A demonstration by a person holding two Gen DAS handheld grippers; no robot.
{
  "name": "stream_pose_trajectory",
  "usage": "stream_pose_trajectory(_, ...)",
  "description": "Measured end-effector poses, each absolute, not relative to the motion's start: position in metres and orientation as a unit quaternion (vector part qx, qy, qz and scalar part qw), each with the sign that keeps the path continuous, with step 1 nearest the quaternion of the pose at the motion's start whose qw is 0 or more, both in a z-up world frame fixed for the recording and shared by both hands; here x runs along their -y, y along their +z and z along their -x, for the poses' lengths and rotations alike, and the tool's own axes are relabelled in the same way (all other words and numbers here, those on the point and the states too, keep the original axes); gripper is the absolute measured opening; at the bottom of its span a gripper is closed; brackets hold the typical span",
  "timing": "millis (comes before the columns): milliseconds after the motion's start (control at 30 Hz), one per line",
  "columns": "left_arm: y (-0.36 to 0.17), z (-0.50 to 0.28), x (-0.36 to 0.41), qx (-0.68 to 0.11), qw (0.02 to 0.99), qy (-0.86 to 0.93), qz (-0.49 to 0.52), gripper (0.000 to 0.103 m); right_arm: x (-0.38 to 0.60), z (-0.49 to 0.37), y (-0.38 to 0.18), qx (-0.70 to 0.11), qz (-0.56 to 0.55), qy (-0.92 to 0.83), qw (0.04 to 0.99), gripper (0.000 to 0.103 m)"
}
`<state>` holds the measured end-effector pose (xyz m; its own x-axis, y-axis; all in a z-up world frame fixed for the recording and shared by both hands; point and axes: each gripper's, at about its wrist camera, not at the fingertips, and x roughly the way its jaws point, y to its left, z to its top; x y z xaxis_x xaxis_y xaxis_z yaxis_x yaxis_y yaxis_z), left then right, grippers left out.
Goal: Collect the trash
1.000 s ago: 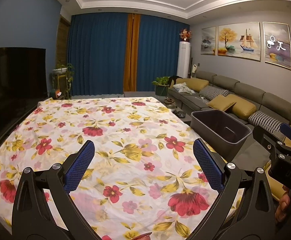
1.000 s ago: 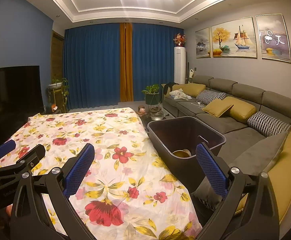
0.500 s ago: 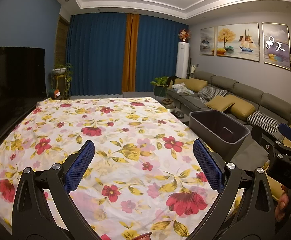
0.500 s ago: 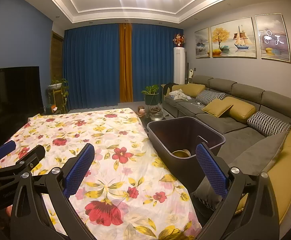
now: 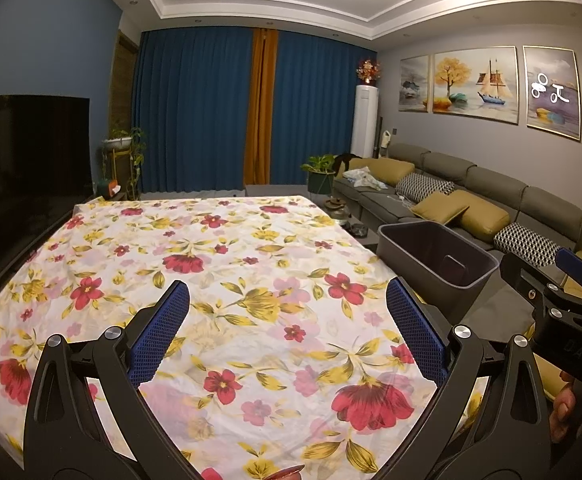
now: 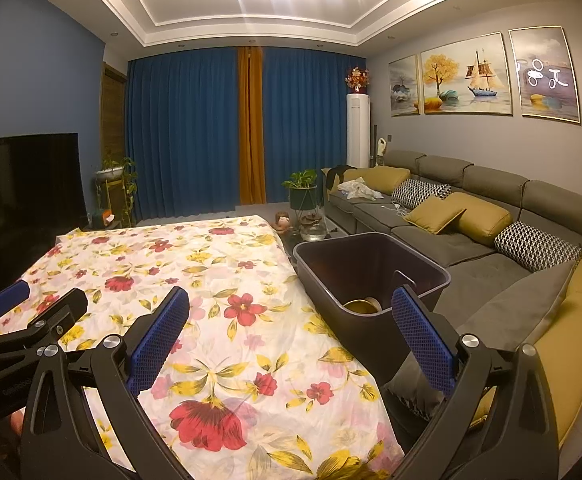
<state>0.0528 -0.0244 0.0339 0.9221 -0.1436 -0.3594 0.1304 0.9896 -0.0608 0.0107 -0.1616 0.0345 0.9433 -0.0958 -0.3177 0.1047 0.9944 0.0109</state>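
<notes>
A dark grey bin stands at the right edge of the table with the floral cloth. It also shows in the left wrist view. A round yellowish item lies at its bottom. My left gripper is open and empty above the cloth. My right gripper is open and empty, between the cloth's right edge and the bin. I see no loose trash on the cloth. Each gripper shows at the edge of the other's view.
A grey sofa with yellow and patterned cushions runs along the right wall. A dark TV stands at the left. Potted plants and a glass vase stand beyond the table's far right corner.
Both views have shifted only slightly; both grippers stay open and empty.
</notes>
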Motion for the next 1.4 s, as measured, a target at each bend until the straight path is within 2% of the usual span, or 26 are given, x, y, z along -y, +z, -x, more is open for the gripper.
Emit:
stream_pose_trajectory(1000, 0.0384, -0.0499, 0.0232, -0.18, 0.981, -0.067, 0.015, 0.097, 0.1622, -0.0107, 0.0339, -0.161, -0.015, -0.052, 0.986, 0.098)
stream_pose_trajectory(1067, 0.0396, -0.0476, 0.0237, -0.171, 0.983, -0.066, 0.01, 0.093, 0.1619, -0.0104, 0.0339, -0.161, -0.016, -0.052, 0.986, 0.098)
stream_pose_trajectory(1100, 0.0403, -0.0469, 0.0242, -0.168, 0.984, -0.065, 0.007, 0.086, 0.162, -0.0104, 0.0339, -0.16, -0.016, -0.052, 0.986, 0.098)
stream_pose_trajectory(1133, 0.041, -0.0463, 0.0244, -0.167, 0.984, -0.065, 0.005, 0.083, 0.1613, -0.0104, 0.0339, -0.161, -0.016, -0.053, 0.985, 0.098)
stream_pose_trajectory(1400, 0.0409, -0.0474, 0.0223, -0.171, 0.983, -0.063, 0.01, 0.082, 0.1613, -0.0098, 0.0332, -0.16, -0.017, -0.054, 0.985, 0.098)
